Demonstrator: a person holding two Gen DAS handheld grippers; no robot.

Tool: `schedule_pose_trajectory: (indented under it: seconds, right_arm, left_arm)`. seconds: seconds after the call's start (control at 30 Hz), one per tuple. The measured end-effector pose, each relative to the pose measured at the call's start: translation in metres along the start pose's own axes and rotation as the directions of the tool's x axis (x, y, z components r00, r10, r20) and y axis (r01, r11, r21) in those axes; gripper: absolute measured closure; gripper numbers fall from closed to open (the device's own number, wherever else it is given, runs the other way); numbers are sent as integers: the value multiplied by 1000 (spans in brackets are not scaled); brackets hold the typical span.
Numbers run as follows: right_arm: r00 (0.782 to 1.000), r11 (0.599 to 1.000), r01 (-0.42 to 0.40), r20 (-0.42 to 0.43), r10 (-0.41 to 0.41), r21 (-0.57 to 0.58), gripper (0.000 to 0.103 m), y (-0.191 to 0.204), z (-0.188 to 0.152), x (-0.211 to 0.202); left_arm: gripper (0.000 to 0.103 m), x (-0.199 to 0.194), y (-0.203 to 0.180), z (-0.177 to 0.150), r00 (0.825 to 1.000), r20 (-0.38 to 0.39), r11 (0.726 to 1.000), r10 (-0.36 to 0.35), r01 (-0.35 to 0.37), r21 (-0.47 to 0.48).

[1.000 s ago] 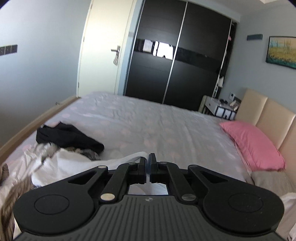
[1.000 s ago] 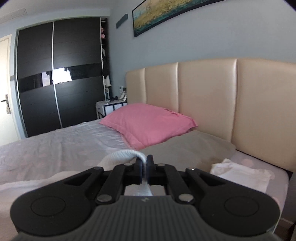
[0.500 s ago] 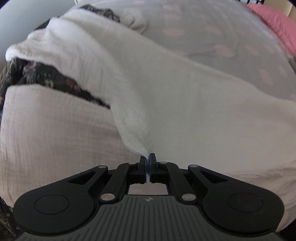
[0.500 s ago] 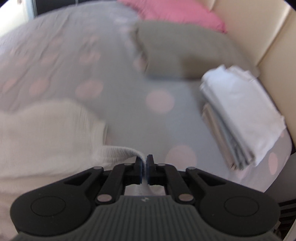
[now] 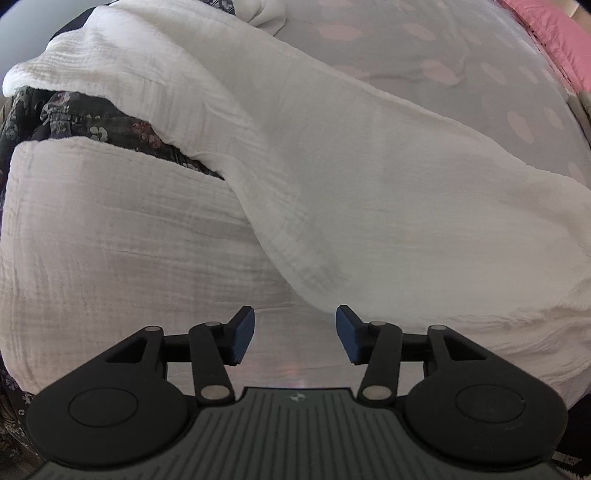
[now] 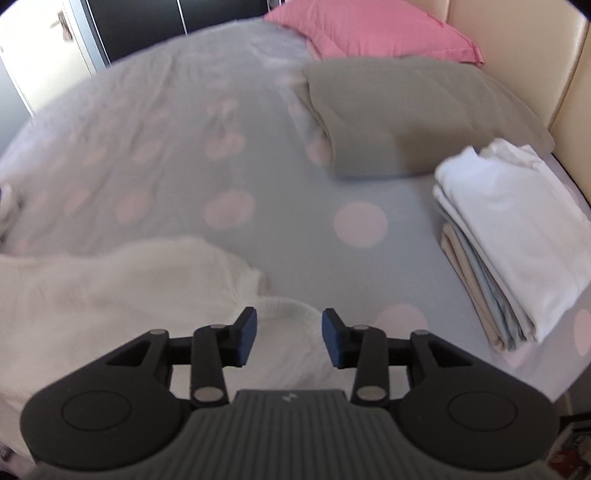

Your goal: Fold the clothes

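At the far left of the left wrist view, a dark flowered garment point(image 5: 85, 118) lies partly under the white garment point(image 5: 332, 177), which is spread over most of the bed point(image 5: 424, 55). One long part of this white cloth runs from the upper left down to the right, on top of a flatter white layer. The sheet of the bed is grey with pale pink dots, and a pink pillow point(image 5: 554, 26) shows at the upper right corner.

The left hand-held gripper point(image 5: 294, 334) points down at the white cloth; its jaws are opening and stand apart, and the pads do not press on anything (the cloth lies below them).

In the right wrist view, a white door point(image 6: 40, 48) and a dark wardrobe point(image 6: 177, 22) are at the top left. The end of the white garment point(image 6: 122, 288) lies at the lower left on the dotted sheet. The right hand-held gripper point(image 6: 289, 339) has its jaws opening too, with a rolled edge of the white cloth between them but not pinched. Further right, a folded grey blanket point(image 6: 406, 114) rests in front of the pink pillow point(image 6: 369, 29). Near the beige headboard point(image 6: 524, 48), a stack of folded clothes point(image 6: 513, 236) sits at the right edge of the bed (white on top, grey and beige under).
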State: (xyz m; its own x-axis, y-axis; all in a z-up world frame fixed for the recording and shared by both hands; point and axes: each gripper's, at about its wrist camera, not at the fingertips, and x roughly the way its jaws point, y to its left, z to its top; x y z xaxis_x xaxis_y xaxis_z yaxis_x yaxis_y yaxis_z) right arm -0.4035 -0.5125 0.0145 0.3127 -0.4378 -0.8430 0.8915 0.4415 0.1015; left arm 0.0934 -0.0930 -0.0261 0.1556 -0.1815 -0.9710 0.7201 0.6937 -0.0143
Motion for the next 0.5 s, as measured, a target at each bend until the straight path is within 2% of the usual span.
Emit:
schedule_pose_trajectory:
  seconds: [0.03, 0.13, 0.27, 0.37, 0.5]
  right_arm:
    - [1000, 1000, -24, 8, 24, 6, 54, 0, 6, -1]
    - [997, 997, -76, 19, 76, 22, 51, 2, 24, 4]
    - [993, 994, -107, -43, 108, 38, 51, 14, 41, 54]
    - [988, 995, -95, -118, 98, 31, 52, 24, 43, 101]
    - [980, 998, -50, -192, 56, 38, 54, 26, 37, 149]
  left_arm:
    - [56, -6, 1, -1, 1000, 9, 1000, -7, 7, 6]
    - [56, -26, 10, 0, 998, 55, 999, -42, 42, -1]
    - [55, -43, 23, 20, 989, 139, 997, -48, 55, -52]
    - [55, -50, 41, 34, 983, 182, 993, -17, 38, -113]
    - [55, -51, 70, 63, 967, 246, 976, 70, -14, -220]
